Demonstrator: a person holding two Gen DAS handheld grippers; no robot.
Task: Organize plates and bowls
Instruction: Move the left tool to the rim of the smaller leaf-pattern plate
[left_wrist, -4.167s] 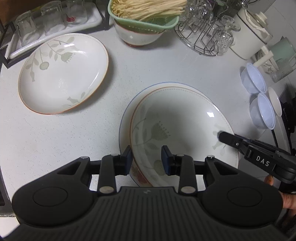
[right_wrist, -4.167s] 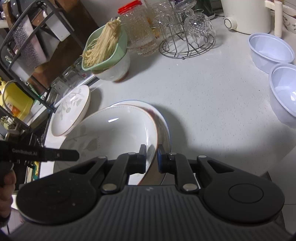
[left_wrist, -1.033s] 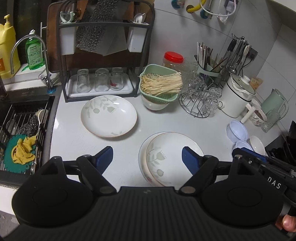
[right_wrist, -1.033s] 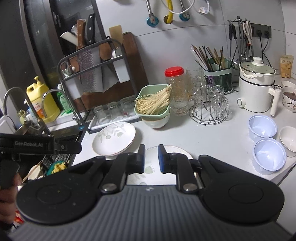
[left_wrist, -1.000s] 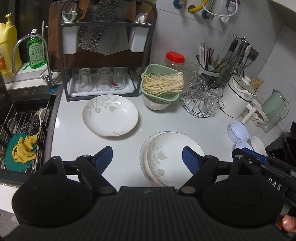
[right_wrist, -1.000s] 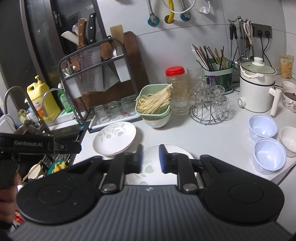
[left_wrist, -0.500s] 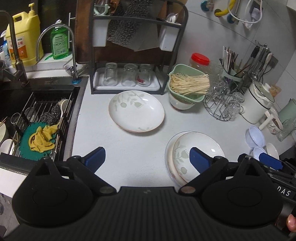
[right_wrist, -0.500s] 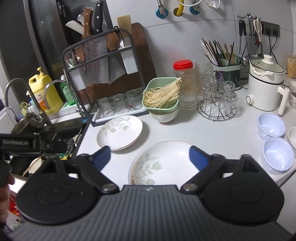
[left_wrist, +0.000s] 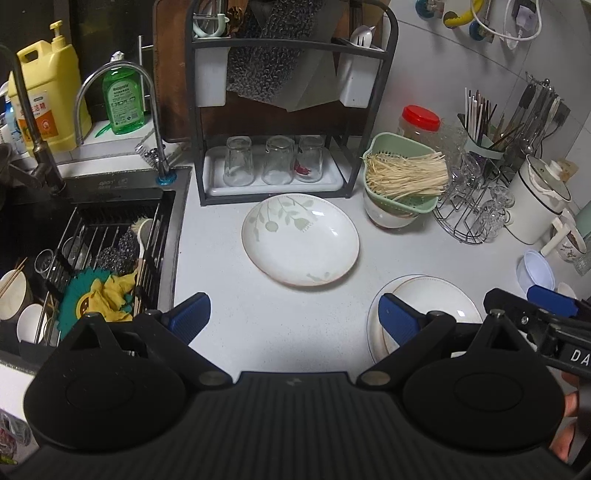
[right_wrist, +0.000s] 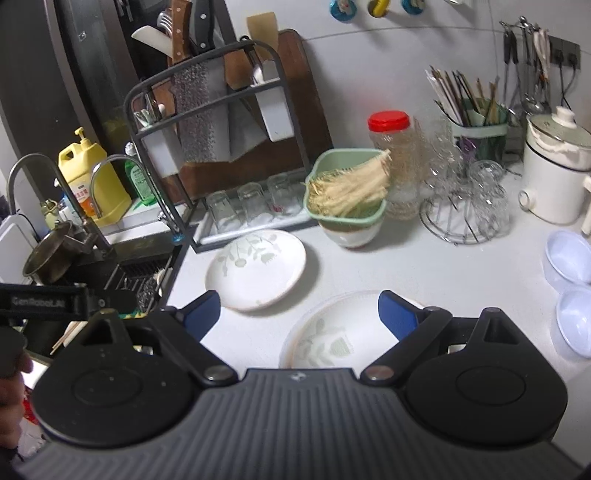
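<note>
A single white leaf-pattern plate (left_wrist: 300, 239) lies on the white counter in front of the glass rack; it also shows in the right wrist view (right_wrist: 255, 268). A stack of two floral plates (left_wrist: 424, 314) sits to its right near the counter's front edge, also in the right wrist view (right_wrist: 332, 332). Two pale blue plastic bowls (right_wrist: 570, 258) stand at the right. My left gripper (left_wrist: 294, 317) is wide open and empty, held high above the counter. My right gripper (right_wrist: 299, 310) is wide open and empty, above the stack.
A sink (left_wrist: 92, 251) with a rack, cloth and small bowls is on the left. A black rack with glasses (left_wrist: 273, 166), a green colander of noodles on a bowl (left_wrist: 400, 184), a wire glass stand (left_wrist: 476, 218) and a white cooker (left_wrist: 543, 206) line the back.
Both grippers have let go of the top plate on the stack and risen high above the counter. The right gripper opened wide within the last second. Both views have swung left.
</note>
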